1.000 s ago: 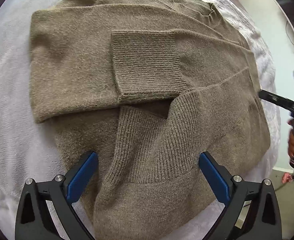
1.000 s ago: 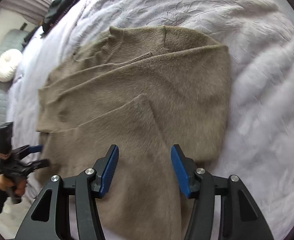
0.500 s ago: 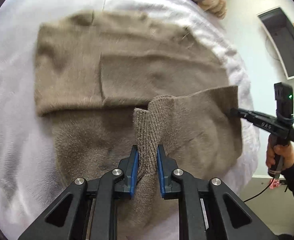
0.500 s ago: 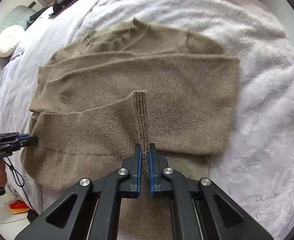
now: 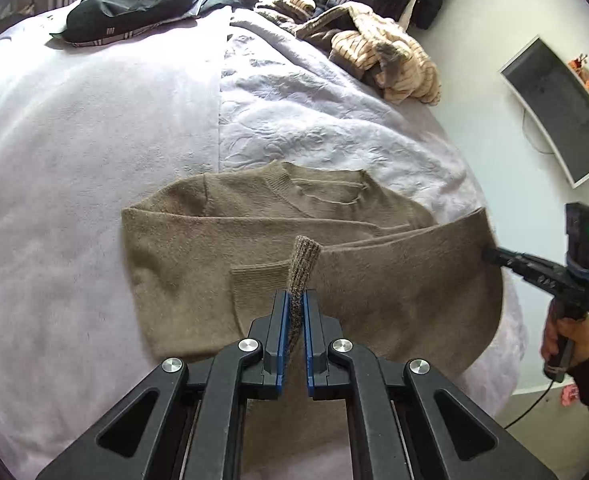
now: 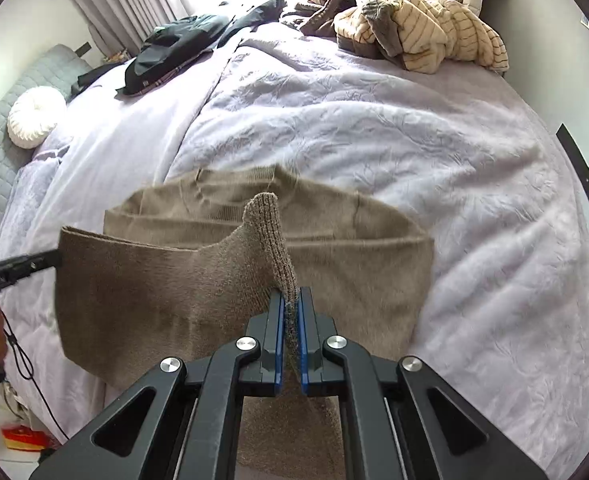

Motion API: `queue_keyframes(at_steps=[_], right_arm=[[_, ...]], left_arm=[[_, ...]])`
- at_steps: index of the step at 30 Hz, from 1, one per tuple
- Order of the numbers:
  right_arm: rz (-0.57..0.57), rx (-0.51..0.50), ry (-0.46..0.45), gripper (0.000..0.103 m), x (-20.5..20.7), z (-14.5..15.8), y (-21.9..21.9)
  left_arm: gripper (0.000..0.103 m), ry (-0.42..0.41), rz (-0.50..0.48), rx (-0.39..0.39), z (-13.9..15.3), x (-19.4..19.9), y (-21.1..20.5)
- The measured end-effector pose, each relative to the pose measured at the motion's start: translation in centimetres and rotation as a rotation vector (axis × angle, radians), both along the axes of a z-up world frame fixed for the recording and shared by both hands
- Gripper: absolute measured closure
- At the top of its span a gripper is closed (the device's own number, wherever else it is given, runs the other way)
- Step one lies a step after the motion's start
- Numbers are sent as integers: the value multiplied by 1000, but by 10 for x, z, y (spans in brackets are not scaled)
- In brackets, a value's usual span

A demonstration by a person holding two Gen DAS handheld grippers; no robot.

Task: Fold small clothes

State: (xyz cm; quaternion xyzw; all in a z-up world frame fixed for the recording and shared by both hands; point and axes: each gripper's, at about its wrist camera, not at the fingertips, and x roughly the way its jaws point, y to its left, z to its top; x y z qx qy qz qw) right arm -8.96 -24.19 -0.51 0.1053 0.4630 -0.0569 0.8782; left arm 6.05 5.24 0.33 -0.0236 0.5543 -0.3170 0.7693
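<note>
A taupe knit sweater (image 5: pixel 198 248) lies on the lilac bedspread (image 5: pixel 74 140), sleeves folded across its chest and neckline at the far side. My left gripper (image 5: pixel 295 300) is shut on the ribbed bottom hem (image 5: pixel 302 256), which stands up between the blue pads. My right gripper (image 6: pixel 290 300) is shut on the same hem (image 6: pixel 270 232) further along. The hem hangs lifted between the two grippers, above the sweater (image 6: pixel 334 224). The right gripper (image 5: pixel 490 258) shows at the fabric's right edge in the left wrist view. The left gripper (image 6: pixel 54 260) shows at the left in the right wrist view.
A striped cream garment pile (image 6: pixel 422 36) sits at the bed's far right corner, and dark clothes (image 6: pixel 174 52) lie at the far left. A round white cushion (image 6: pixel 34 116) rests by the grey headboard. A hand (image 5: pixel 566 340) holds the other gripper's handle. The bed's near edge drops to the floor.
Both grippers closed on the sweater's ribbed bottom hem and rose with it, lifting the lower part off the bed. The views now tilt up and show the far end of the bed.
</note>
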Motion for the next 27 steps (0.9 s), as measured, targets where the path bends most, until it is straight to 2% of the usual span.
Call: queue_keyframes(at_steps=[4, 13, 17, 21, 27], right_arm=[[16, -34, 17, 97, 9, -4, 0], [-12, -36, -38, 97, 40, 10, -15], [-16, -49, -26, 97, 66, 1, -22], [-35, -42, 50, 97, 92, -32, -32], [-78, 20, 113, 97, 89, -64, -49]], left_arm=[[95, -11, -5, 47, -13, 12, -8], [95, -120, 89, 2, 16, 57, -5], [95, -135, 106, 21, 6, 86, -14], [95, -82, 136, 75, -23, 100, -22], [93, 13, 139, 193, -59, 86, -21]])
